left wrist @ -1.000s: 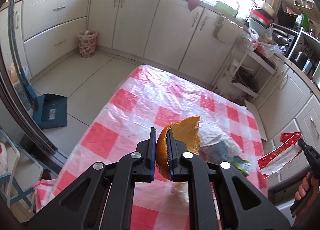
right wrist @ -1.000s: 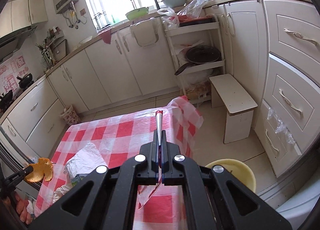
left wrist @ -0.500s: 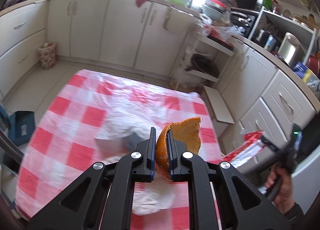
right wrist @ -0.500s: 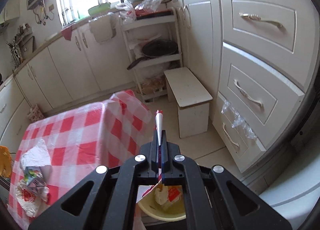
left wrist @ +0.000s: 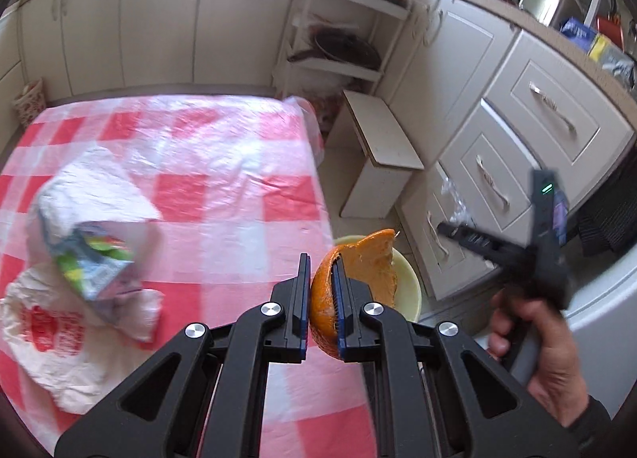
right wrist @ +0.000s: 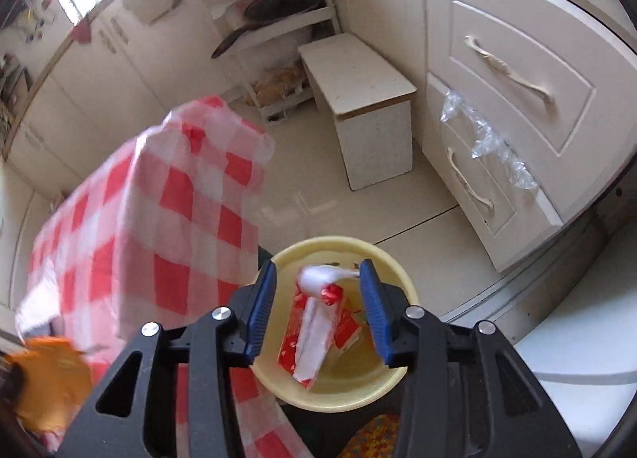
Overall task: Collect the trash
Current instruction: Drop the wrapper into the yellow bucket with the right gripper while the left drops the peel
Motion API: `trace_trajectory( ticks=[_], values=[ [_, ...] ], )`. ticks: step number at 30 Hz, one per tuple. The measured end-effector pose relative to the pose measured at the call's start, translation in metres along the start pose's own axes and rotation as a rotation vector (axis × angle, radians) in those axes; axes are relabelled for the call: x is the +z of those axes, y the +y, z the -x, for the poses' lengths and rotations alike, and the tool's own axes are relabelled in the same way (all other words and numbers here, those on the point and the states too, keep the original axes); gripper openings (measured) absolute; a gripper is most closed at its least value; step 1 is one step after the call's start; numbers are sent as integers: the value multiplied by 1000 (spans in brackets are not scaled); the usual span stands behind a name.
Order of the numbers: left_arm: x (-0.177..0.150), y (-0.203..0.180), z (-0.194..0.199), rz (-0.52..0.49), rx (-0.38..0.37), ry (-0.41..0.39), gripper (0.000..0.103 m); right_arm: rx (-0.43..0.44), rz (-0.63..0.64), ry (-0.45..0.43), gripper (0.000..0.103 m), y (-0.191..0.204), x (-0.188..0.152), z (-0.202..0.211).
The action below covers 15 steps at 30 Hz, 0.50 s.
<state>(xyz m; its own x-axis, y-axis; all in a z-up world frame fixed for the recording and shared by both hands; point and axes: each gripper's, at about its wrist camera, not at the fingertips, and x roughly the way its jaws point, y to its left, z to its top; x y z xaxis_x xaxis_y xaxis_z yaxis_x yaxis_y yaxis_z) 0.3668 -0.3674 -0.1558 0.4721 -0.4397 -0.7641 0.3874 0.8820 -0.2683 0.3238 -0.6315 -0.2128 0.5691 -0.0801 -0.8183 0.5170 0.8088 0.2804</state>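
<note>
My left gripper (left wrist: pixel 320 290) is shut on a piece of orange peel (left wrist: pixel 366 259), held over the right edge of the checked table (left wrist: pixel 223 187), just above a yellow bowl (left wrist: pixel 408 286) on the floor. Over that bowl (right wrist: pixel 342 394) my right gripper (right wrist: pixel 318 282) has its jaws opening. A red and white wrapper (right wrist: pixel 314 330) hangs loose between and below them, touching neither pad, its lower end in the bowl. A crumpled colourful packet (left wrist: pixel 91 263) and a white bag with red print (left wrist: pixel 47 338) lie on the table's left side. The peel (right wrist: pixel 47 378) shows blurred at the lower left.
A low white stool (left wrist: pixel 382 147) stands on the floor beyond the bowl. Cream drawers (left wrist: pixel 517 163) run along the right, one with clear plastic on its handle. A shelf rack with a pan (left wrist: pixel 338 47) sits at the back. A person's hand (left wrist: pixel 533 342) grips the right tool.
The left gripper carried the peel right across the table to its edge by the bowl. The right gripper dropped over the bowl and opened, letting the wrapper go.
</note>
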Motion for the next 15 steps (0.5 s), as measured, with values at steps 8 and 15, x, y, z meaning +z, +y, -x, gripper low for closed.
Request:
trace_trajectory(
  ticks=[8,15],
  values=[
    [2,-65,-99,-55,44,160,10,115,-102,-202,58,-6,31,73],
    [2,-77,-133,-27,59,235,20,135,-124,-212,58,-9,42,74]
  ],
)
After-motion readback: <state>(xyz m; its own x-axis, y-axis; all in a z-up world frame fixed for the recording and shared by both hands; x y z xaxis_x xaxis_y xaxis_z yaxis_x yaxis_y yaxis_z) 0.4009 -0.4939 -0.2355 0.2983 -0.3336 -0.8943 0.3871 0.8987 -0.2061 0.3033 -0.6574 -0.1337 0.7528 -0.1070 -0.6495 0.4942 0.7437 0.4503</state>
